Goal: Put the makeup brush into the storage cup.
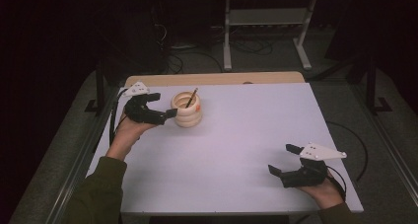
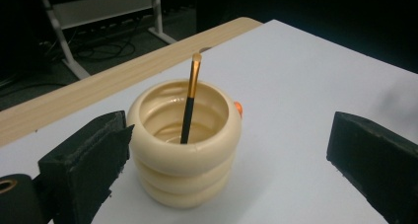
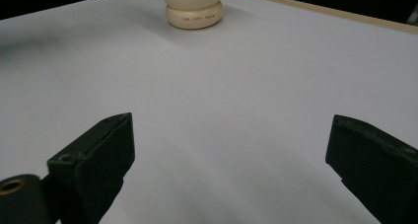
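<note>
The white table (image 1: pixel 231 135) takes up most of the high view, with a strip of light wood (image 1: pixel 212 79) along its far edge and a dark room behind, where a grey metal stand (image 1: pixel 266 21) and loose cables lie on the floor.

The cream ribbed pot (image 1: pixel 187 110) stands upright toward the table's far left and serves as the landmark here. A small orange knob (image 2: pixel 238 107) sticks out from its upper ring on the side turned away from the left gripper. Inside it a brush (image 2: pixel 190 103) leans against the rim; its long axis runs nearly upright, tilted a little, dark handle down in the pot and pale tip above the rim.

The left gripper (image 1: pixel 160 107) sits just beside the pot, on its left, with its jaws spread wide. In the left gripper view one jaw is close to the pot's wall, perhaps touching, and the other stands well clear, so nothing is pinched. The pot and brush lie straight ahead of it, which makes this by far the nearer hand.

The right gripper (image 1: pixel 285 160) rests near the table's near right corner, well apart from the pot, jaws spread with nothing but bare table between them. In its own view the pot (image 3: pixel 193 7) sits far ahead.

Any grasp on the pot or brush looks to fall to the left hand.
</note>
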### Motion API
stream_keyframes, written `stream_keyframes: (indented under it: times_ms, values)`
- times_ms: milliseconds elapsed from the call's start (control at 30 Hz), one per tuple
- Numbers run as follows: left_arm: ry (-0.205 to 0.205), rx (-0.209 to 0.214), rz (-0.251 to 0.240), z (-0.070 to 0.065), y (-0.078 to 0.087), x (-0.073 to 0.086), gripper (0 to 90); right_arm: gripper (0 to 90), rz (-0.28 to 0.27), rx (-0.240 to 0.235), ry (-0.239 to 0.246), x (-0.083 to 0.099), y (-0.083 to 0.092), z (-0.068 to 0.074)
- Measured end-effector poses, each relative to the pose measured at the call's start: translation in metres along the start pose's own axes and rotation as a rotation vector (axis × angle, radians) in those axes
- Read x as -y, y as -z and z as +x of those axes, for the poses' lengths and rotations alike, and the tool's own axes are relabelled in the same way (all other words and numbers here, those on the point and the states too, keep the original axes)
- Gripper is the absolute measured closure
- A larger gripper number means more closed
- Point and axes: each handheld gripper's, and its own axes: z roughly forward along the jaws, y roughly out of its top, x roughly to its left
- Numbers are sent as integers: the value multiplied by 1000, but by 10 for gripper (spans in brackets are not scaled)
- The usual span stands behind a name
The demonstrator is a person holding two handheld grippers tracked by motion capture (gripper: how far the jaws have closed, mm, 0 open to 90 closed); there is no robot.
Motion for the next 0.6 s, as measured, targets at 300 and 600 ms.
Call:
stream_keyframes:
  times_ms: [300,600]
  values:
    - [-1,7,0,-8,12,10,22,40,-3,-8,2,-2,-2,1]
    - [5,15,-12,-18,23,25,22,40,-6,-8,5,-3,-2,2]
